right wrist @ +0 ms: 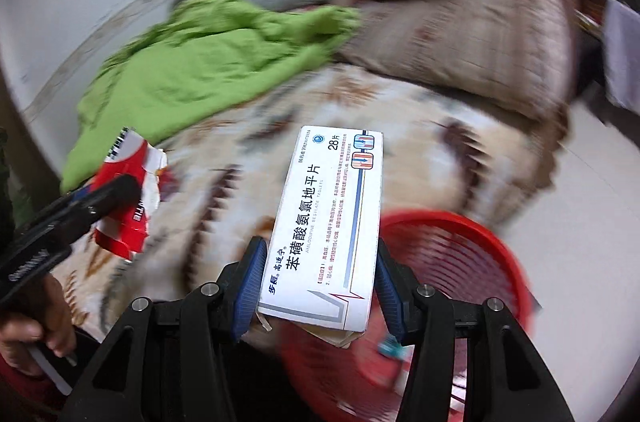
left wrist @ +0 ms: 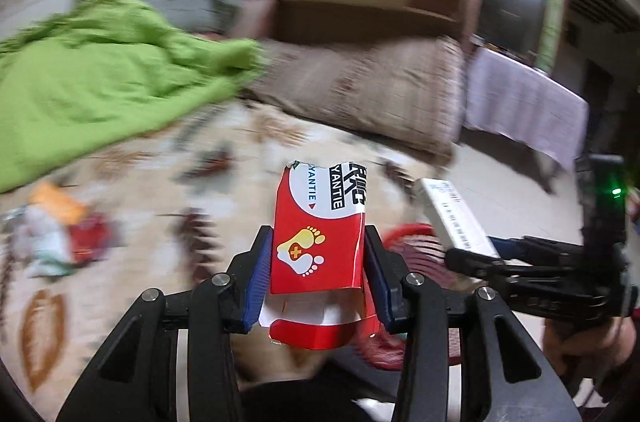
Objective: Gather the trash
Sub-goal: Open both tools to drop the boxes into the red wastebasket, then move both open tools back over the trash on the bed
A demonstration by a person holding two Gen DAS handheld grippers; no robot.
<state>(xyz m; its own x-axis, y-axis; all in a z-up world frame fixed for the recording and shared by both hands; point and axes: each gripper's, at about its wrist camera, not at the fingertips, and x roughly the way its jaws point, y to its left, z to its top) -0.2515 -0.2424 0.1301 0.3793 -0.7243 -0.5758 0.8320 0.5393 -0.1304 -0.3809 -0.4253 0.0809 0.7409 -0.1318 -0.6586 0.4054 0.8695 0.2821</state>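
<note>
Both hands are carrying trash to the bin. The left tongs (left wrist: 316, 258) are clamped on a torn red carton (left wrist: 320, 242), its sides pressed between the blue pads. The right tongs (right wrist: 320, 278) are clamped on a white tablet box (right wrist: 332, 222), held over the near rim of the red basket (right wrist: 460, 254), which stands on the floor beside the patterned bed cover (right wrist: 420, 110). Next, each box needs to hang squarely over the basket mouth before its pads part. More litter (left wrist: 60, 234), blurred and probably wrappers, lies on the bed near the green blanket (left wrist: 100, 74)
</note>
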